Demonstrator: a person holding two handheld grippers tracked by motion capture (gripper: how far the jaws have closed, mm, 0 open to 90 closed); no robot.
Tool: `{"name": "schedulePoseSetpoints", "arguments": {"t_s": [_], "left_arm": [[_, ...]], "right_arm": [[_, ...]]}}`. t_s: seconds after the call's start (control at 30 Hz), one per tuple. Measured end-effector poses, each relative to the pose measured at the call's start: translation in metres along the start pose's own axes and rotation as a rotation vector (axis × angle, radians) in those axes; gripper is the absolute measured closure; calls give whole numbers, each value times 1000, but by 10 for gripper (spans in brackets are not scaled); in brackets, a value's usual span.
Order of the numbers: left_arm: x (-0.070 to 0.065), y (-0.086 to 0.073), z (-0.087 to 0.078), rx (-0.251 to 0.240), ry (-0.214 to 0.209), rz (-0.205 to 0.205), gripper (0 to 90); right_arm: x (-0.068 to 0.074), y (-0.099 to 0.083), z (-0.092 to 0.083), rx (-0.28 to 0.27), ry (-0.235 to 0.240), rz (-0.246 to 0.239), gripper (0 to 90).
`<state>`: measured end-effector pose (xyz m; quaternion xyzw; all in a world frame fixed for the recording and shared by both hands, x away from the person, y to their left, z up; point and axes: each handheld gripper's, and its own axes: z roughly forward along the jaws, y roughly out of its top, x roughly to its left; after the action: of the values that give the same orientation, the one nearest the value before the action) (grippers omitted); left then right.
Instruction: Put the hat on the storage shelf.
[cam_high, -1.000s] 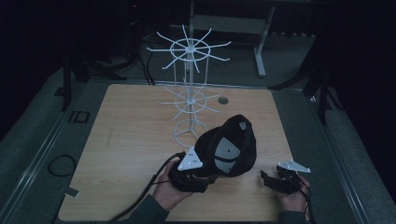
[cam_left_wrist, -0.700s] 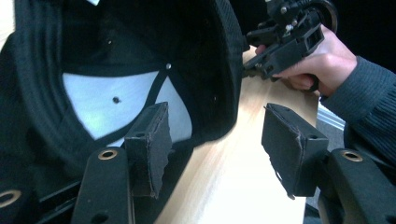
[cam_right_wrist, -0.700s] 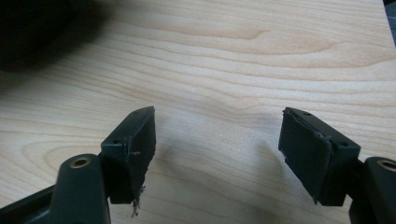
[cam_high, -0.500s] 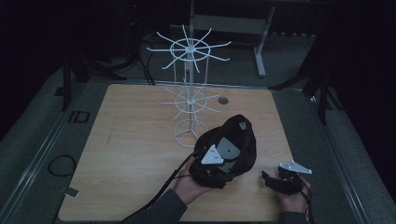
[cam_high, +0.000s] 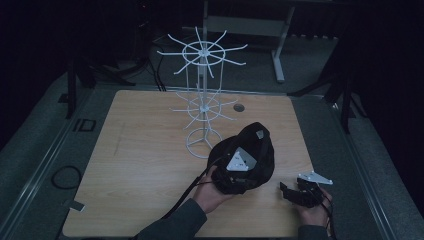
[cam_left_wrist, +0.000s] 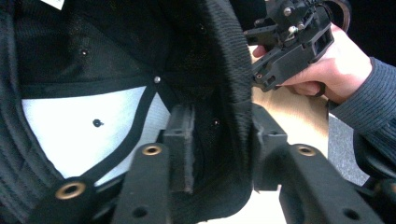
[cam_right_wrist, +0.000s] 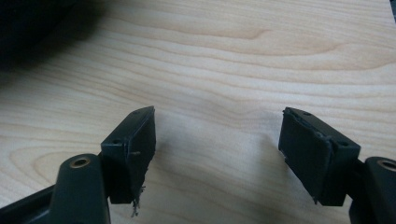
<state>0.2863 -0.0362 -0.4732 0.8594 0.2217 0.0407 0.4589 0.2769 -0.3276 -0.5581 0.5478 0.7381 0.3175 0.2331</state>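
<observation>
The step in hand is judged to be the taking up of the cap (cam_high: 248, 156), which lies upside down on the worktop (cam_high: 145, 165), just beside the foot of the white wire rack (cam_high: 202, 107) and near the front edge. The left tool (cam_left_wrist: 217, 135) is set over the cap's rim: in the left gripper view one pad is seen inside the crown and the other outside, with the black fabric between them. Its jaws have just been closing, and the rim appears to be pinched. The right tool (cam_right_wrist: 217, 149) is held low over bare wood well to the right of the cap, its jaws standing apart with nothing between them.

Next, a firm hold on the rim is called for before the cap is lifted, presumably toward one of the rack's hooks. Soft fabric may slip from a shallow pinch, so the grip should be checked as the lift begins.
</observation>
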Motion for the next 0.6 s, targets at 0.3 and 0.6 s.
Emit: {"name": "schedulePoseSetpoints", "arguments": {"t_s": [0.3,0.6], "left_arm": [[1,5,0,7,-14,77,873],[10,17,-13,-46,-31,123,878]], "right_arm": [[1,-1,-1,7,-4,-8,269],[0,-4,-2,14,-5,-9,269]]}}
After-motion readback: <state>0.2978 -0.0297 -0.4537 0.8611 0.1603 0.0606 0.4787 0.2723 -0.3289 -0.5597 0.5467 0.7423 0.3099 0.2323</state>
